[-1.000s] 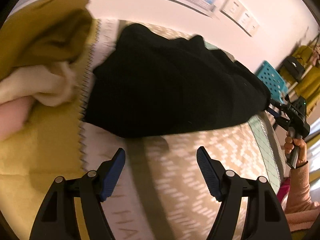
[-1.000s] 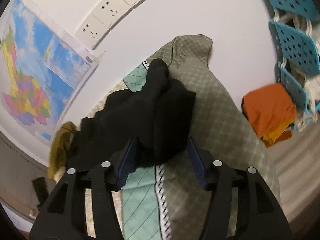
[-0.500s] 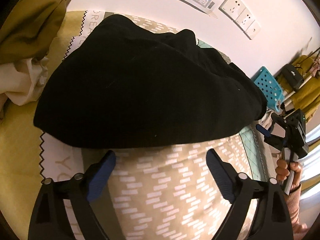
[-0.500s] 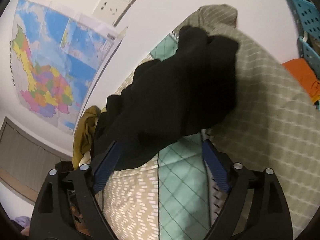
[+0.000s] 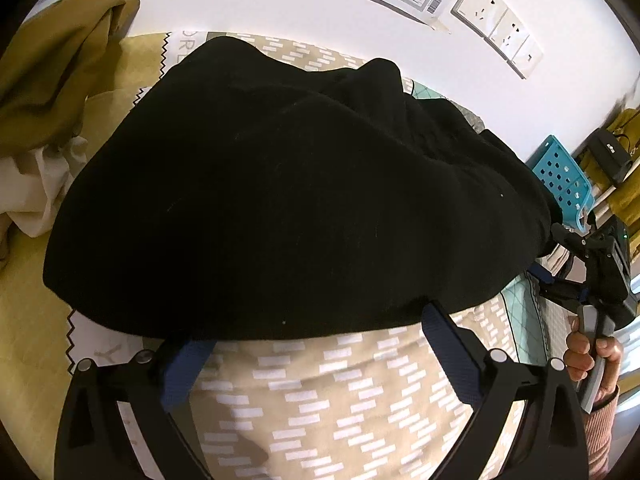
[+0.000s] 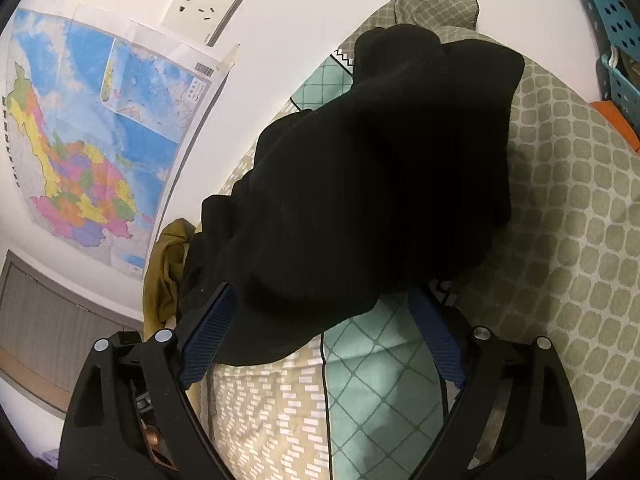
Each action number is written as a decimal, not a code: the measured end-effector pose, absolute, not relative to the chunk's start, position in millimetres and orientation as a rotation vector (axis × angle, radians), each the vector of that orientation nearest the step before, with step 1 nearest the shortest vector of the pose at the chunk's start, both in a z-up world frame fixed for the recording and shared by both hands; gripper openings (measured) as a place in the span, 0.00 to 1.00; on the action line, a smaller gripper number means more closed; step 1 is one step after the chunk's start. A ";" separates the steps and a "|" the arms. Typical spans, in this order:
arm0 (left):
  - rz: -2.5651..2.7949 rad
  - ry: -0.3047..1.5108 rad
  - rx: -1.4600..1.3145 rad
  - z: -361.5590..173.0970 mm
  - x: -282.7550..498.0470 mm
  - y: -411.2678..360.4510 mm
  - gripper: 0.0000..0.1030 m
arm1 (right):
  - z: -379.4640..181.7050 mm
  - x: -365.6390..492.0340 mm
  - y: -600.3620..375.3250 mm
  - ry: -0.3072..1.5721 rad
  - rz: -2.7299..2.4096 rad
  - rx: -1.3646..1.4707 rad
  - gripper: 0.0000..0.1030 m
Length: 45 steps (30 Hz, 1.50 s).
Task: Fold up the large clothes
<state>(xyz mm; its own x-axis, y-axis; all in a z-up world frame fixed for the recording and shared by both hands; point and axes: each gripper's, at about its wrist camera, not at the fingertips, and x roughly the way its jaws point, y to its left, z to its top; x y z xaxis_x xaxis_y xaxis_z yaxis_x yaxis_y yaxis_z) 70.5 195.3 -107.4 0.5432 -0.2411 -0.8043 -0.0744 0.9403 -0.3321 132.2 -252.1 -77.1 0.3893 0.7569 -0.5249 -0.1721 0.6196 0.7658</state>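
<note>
Black garment [image 5: 288, 200] lies bunched in a broad heap on the patchwork bedspread [image 5: 340, 400], against the wall side of the bed. Its near hem runs across the beige dashed panel of the bedspread; its far end reaches onto the grey-green checked panel [image 6: 580, 200] in the right wrist view.

Left gripper [image 5: 312, 344]: angled steeply down at the garment's near hem. Jaws wide and still opening. The tips of both blue pads [image 5: 184, 368] sit at the hem edge, the cloth's edge overlapping them; the pads stand far apart and do not pinch the fabric.

Right gripper [image 6: 320, 332]: tilted moderately downward, at the garment's other end, over the mint diamond panel. Jaws spread wide; a lobe of the garment hangs between the pads [image 6: 208, 336] but is not squeezed. In the left wrist view this gripper [image 5: 560, 276] shows just beyond the garment's right end, with a hand [image 5: 592, 356] wrapped round its handle and a pink ribbed sleeve [image 5: 600, 432] below it.

Relative to the garment: an olive cloth [image 5: 56, 72] and a cream cloth [image 5: 36, 188] are piled just beside its left end. A map [image 6: 88, 132] and wall sockets [image 5: 496, 24] are on the wall behind it. A blue perforated basket [image 5: 560, 176] stands beyond its right end; an orange cloth [image 6: 616, 120] lies near that basket.
</note>
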 end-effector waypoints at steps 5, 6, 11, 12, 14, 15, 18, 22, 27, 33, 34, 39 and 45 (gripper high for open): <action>-0.109 0.998 -0.379 -107.4 74.2 199.5 0.94 | -76.7 136.5 -249.8 0.990 0.620 0.693 0.88; -0.110 0.998 -0.392 -107.3 75.8 200.7 0.94 | -76.1 137.0 -248.4 0.985 0.615 0.694 0.89; -0.114 0.980 -0.482 -107.0 82.8 209.8 0.94 | -75.5 139.8 -245.5 0.964 0.548 0.723 0.91; -0.115 0.972 -0.513 -107.2 85.1 213.3 0.94 | -75.1 140.9 -244.5 0.961 0.541 0.731 0.92; -0.117 0.954 -0.582 -107.4 88.9 222.0 0.94 | -75.0 142.3 -244.2 0.953 0.517 0.744 0.92; -0.117 0.948 -0.617 -107.8 90.9 225.8 0.94 | -75.2 143.2 -243.8 0.952 0.509 0.747 0.94; -0.112 0.940 -0.689 -108.3 95.8 234.3 0.94 | -74.9 148.0 -237.7 0.958 0.475 0.750 0.96; -0.081 0.956 -0.671 -107.1 102.8 232.2 0.94 | -74.8 155.0 -230.3 0.962 0.460 0.741 0.96; -0.031 0.974 -0.619 -105.8 111.4 221.1 0.94 | -74.8 156.3 -227.3 0.955 0.462 0.724 0.96; 0.002 0.966 -0.583 -105.2 114.8 218.6 0.82 | -76.8 157.4 -227.8 0.952 0.485 0.708 0.70; 0.006 0.963 -0.588 -105.6 115.2 219.9 0.79 | -78.9 158.4 -229.1 0.955 0.497 0.709 0.65; 0.003 0.913 -0.657 -99.0 107.2 237.1 0.34 | -70.9 155.2 -230.8 0.930 0.581 0.690 0.28; -0.083 0.845 -0.690 -70.7 74.6 252.4 0.26 | -31.0 126.8 -234.2 0.853 0.698 0.646 0.26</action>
<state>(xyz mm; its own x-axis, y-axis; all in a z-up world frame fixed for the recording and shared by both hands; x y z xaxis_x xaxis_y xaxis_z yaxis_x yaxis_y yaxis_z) 74.6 252.4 -70.7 0.6738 -0.3313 -0.6605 -0.1958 0.7819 -0.5919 126.8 -234.2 -31.0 0.4711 0.7631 -0.4424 -0.2829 0.6058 0.7436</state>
